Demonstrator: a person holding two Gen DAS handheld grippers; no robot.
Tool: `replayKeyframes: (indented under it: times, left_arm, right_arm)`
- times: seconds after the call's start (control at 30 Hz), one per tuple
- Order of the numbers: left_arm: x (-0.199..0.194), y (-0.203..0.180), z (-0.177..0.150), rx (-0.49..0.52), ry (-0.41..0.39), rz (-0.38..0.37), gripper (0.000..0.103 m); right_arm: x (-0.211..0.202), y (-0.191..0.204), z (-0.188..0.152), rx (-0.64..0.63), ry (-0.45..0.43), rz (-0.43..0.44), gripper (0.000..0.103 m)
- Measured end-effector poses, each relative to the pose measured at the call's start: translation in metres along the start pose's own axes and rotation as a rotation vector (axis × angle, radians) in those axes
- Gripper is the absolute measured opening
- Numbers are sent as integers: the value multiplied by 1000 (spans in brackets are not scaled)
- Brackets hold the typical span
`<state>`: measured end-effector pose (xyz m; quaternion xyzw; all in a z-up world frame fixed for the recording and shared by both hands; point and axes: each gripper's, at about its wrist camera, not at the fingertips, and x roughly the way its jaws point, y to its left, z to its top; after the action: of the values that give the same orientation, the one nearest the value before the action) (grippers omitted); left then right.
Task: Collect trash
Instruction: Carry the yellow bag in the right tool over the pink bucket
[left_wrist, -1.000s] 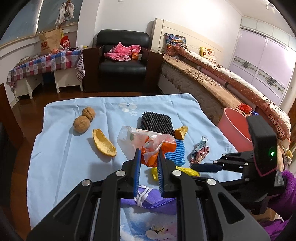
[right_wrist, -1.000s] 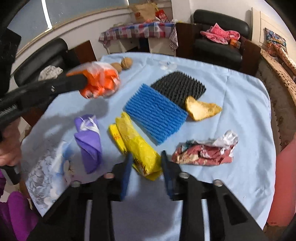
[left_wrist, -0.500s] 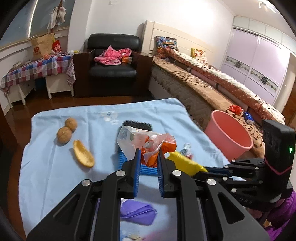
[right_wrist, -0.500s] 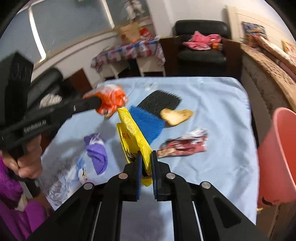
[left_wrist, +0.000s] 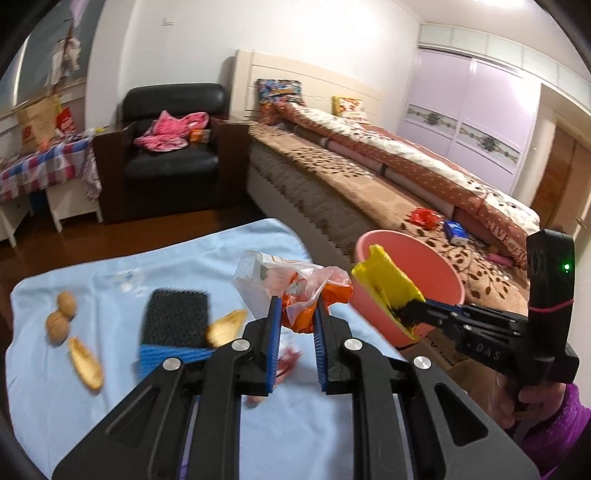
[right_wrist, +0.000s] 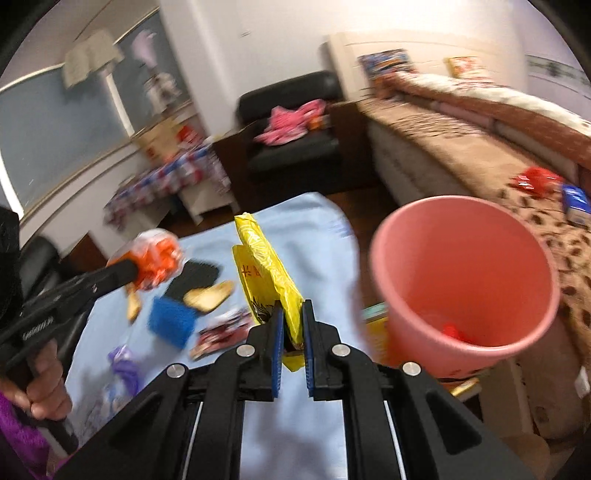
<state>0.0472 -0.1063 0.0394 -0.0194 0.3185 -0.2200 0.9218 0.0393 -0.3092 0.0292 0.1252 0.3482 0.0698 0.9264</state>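
Note:
My left gripper (left_wrist: 295, 314) is shut on a crumpled orange and clear plastic bag (left_wrist: 295, 288), held above the blue-clothed table (left_wrist: 110, 398). It shows in the right wrist view (right_wrist: 157, 260) at the left. My right gripper (right_wrist: 292, 325) is shut on a yellow wrapper (right_wrist: 266, 273), seen in the left wrist view (left_wrist: 388, 288) held at the near rim of the pink bin (left_wrist: 424, 273). The pink bin (right_wrist: 461, 280) stands just right of the table, with red trash inside.
On the table lie a black foam net (left_wrist: 175, 317), a blue foam net (right_wrist: 171, 325), peel pieces (left_wrist: 86, 365), two walnuts (left_wrist: 61, 319), a red wrapper (right_wrist: 225, 334) and purple trash (right_wrist: 123, 365). A bed (left_wrist: 388, 184) runs behind the bin.
Both grippers have swung right toward the pink bin with their loads. The right gripper closed on the yellow wrapper, lifted it off the table and carried it to the bin's rim.

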Motion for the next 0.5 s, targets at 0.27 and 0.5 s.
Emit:
replayKeyframes:
  times: [0.27, 0.5]
  left_arm:
    - [37, -51, 18, 70, 16, -74, 16]
    - [73, -87, 29, 111, 46, -117, 16]
  right_arm:
    - [-20, -66, 2, 150, -62, -108, 9]
    - [-23, -105, -2, 235, -90, -164, 9]
